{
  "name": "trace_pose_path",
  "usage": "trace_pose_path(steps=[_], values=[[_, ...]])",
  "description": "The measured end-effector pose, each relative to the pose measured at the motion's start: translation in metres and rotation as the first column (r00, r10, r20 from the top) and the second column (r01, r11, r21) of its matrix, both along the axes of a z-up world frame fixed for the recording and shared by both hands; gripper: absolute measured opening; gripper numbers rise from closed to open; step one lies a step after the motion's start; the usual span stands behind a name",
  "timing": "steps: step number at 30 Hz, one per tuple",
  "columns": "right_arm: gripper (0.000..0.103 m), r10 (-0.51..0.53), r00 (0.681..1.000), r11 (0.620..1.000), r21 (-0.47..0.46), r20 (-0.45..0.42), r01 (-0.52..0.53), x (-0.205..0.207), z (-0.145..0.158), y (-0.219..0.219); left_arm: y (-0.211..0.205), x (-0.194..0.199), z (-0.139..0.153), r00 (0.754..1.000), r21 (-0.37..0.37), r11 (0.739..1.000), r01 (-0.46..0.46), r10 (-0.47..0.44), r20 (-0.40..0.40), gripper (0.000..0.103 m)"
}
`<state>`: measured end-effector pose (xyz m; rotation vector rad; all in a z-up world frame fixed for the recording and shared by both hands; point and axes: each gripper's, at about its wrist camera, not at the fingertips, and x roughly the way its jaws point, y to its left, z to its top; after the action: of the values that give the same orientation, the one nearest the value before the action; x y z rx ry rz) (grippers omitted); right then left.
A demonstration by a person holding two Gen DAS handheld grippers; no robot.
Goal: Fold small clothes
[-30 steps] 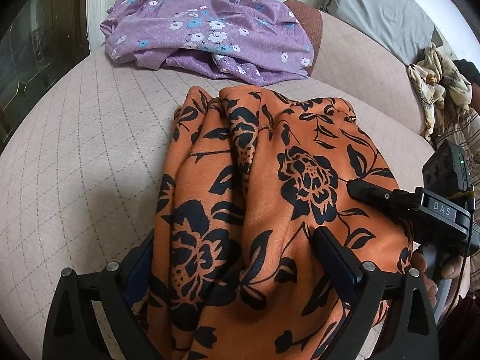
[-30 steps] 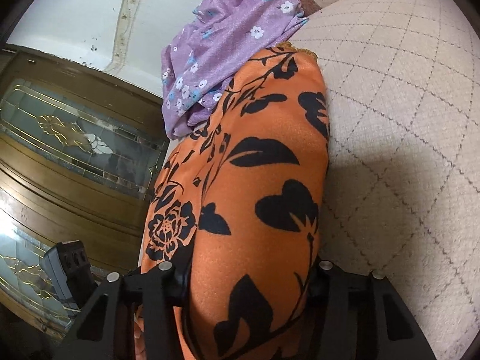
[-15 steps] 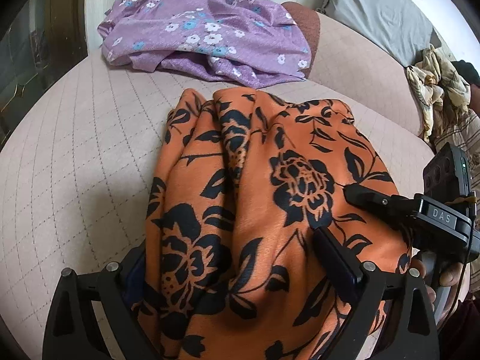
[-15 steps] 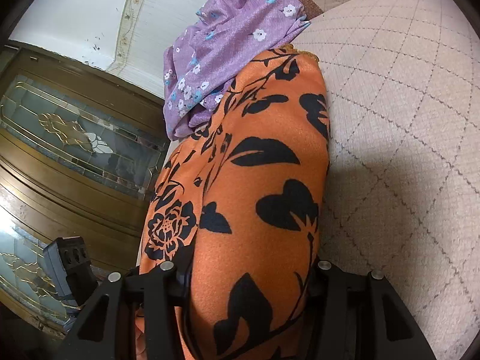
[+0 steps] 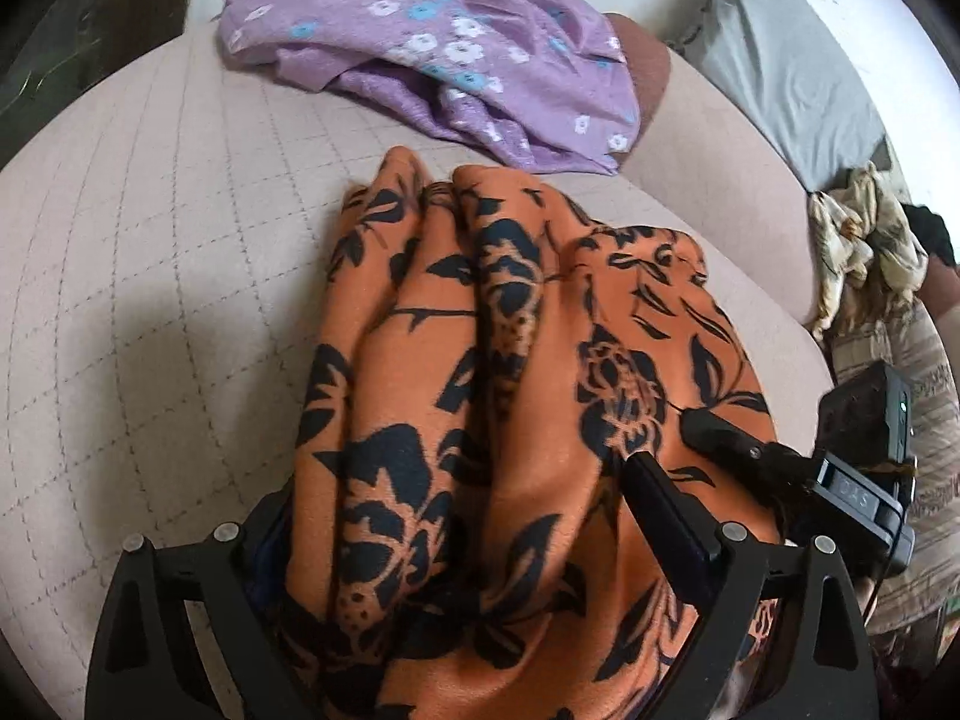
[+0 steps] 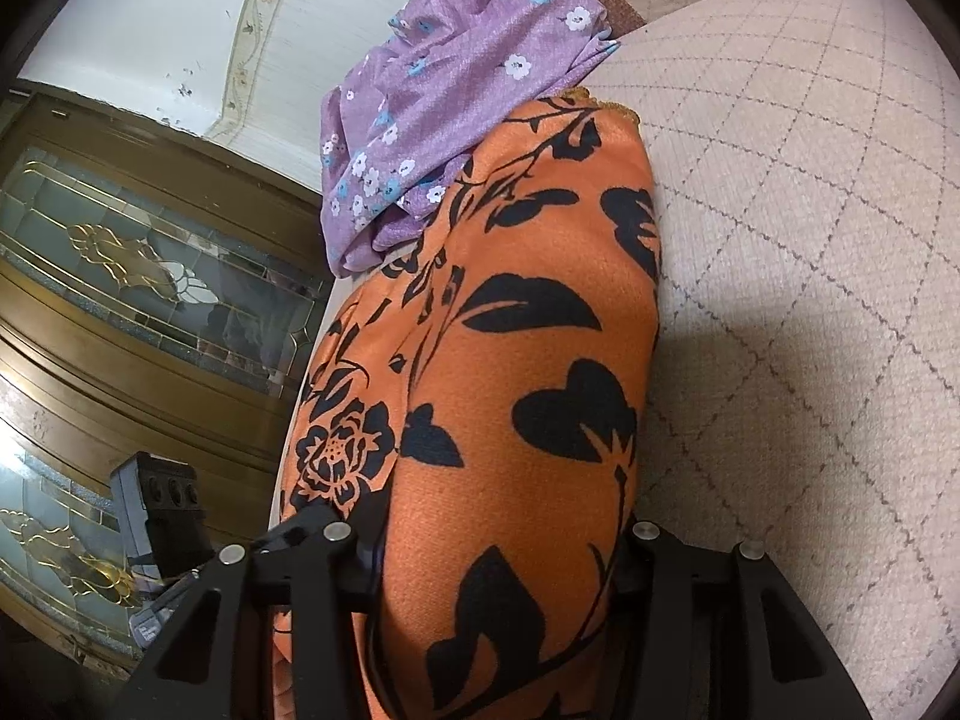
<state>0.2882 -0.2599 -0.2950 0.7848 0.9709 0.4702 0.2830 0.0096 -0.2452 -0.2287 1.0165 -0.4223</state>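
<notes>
The orange cloth [image 5: 516, 396] lies bunched in long ridges on the quilted cushion [image 5: 150, 276], its near part rising into both wrist views. The left tongs [image 5: 480, 546] stand about half open with a thick gather of the cloth filling the gap between their fingers, so they appear to grip it. The right tongs [image 6: 498, 546] likewise stand partly open, the cloth [image 6: 510, 360] bulging between their fingers and held there; in the left view they reach in at the cloth's right edge [image 5: 714, 438].

By the look of it, this piece is only partway folded: it is doubled and gathered, but rumpled, with no flat, squared shape yet. It needs laying down and smoothing. Just beyond it the purple cloth [image 5: 432, 54] sits in a loose heap, untouched, so it remains to be folded. A gray pillow [image 5: 786, 66] lies farther back.
</notes>
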Motion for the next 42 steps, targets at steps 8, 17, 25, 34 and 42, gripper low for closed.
trace_pose_path(steps=[8,17,25,34,42], values=[[0.045,-0.009,1.0,0.999,-0.03,0.027,0.01,-0.004,0.011,0.004,0.007,-0.006,0.01,0.998,-0.004,1.0,-0.01,0.01,0.063,0.043],[0.042,-0.01,0.995,0.99,-0.138,0.103,0.024,-0.025,0.047,0.005,-0.01,-0.028,0.03,0.99,-0.005,0.998,0.06,-0.059,0.131,0.037],[0.042,-0.053,0.99,0.981,-0.177,0.133,0.076,-0.076,0.078,-0.039,-0.054,-0.074,0.043,0.972,0.016,0.988,0.151,-0.152,0.181,0.037],[0.042,-0.081,0.988,0.984,-0.145,0.132,0.1,-0.149,0.091,-0.071,-0.074,-0.144,0.059,0.957,0.062,0.988,0.143,-0.154,0.245,0.037],[0.042,-0.045,0.988,0.988,-0.142,0.149,0.066,-0.188,0.091,-0.069,-0.07,-0.18,0.058,0.964,0.099,0.992,0.08,-0.102,0.247,0.037]])
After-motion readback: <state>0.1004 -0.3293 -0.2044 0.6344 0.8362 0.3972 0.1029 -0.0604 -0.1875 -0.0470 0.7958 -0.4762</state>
